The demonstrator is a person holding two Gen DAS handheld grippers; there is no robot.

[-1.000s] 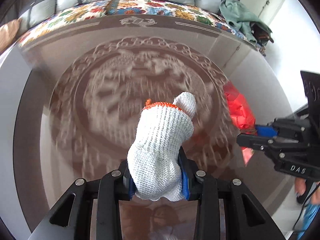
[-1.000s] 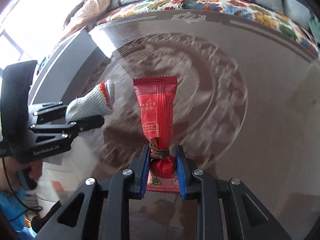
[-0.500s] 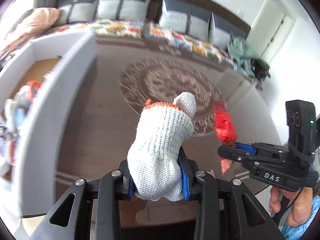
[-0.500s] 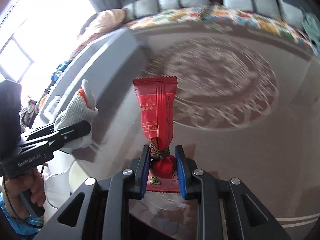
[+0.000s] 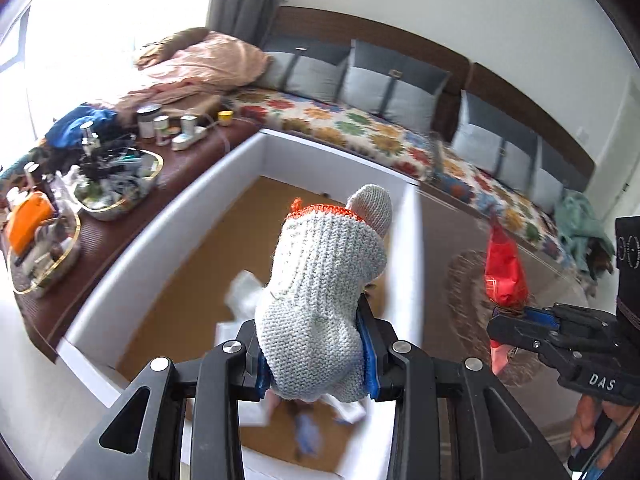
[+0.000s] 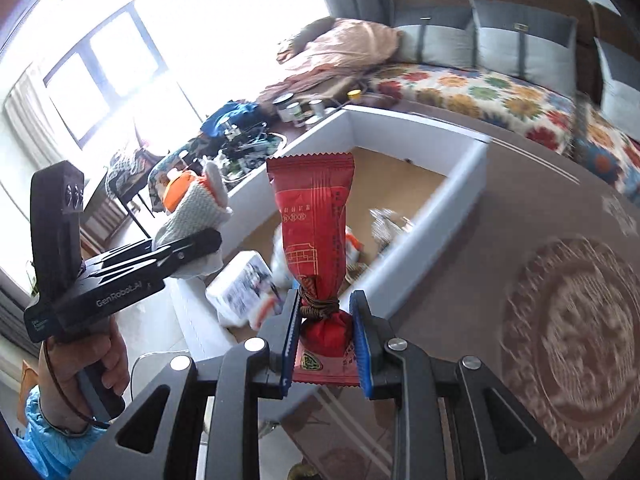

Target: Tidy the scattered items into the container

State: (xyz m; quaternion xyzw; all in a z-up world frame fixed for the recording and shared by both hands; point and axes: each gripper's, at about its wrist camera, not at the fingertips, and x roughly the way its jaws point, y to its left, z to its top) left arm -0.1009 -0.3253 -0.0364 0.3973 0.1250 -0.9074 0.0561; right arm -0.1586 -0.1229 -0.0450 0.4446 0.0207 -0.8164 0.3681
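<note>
**Both loads arriving over the box**

Swinging away from the patterned tabletop seen a second ago, both grippers are now reaching the white container, which was not in view then.

Left wrist view: the left gripper point(image 5: 316, 354) is clamping the knitted glove point(image 5: 320, 280), its fingers point(image 5: 368, 344) pressed into the bunched cuff end, nearly closed on it. The glove is hanging above the container point(image 5: 168, 236), over the brown floor where several blurred white packets are already lying. The right gripper point(image 5: 520, 320) is trailing at the right, over the tabletop point(image 5: 448, 224) just outside the container's wall. Releasing here looks sound, provided the glove is well inside the near wall.

Right wrist view: the right gripper point(image 6: 326, 338) is pinching the red snack packet point(image 6: 312, 220) at its tied neck, fingers point(image 6: 362, 340) narrow and tight on it. The packet is standing upright, seemingly near the container's corner rather than over it. I judge it should be carried further across the wall before letting go, clear of the left gripper beside it.
</note>
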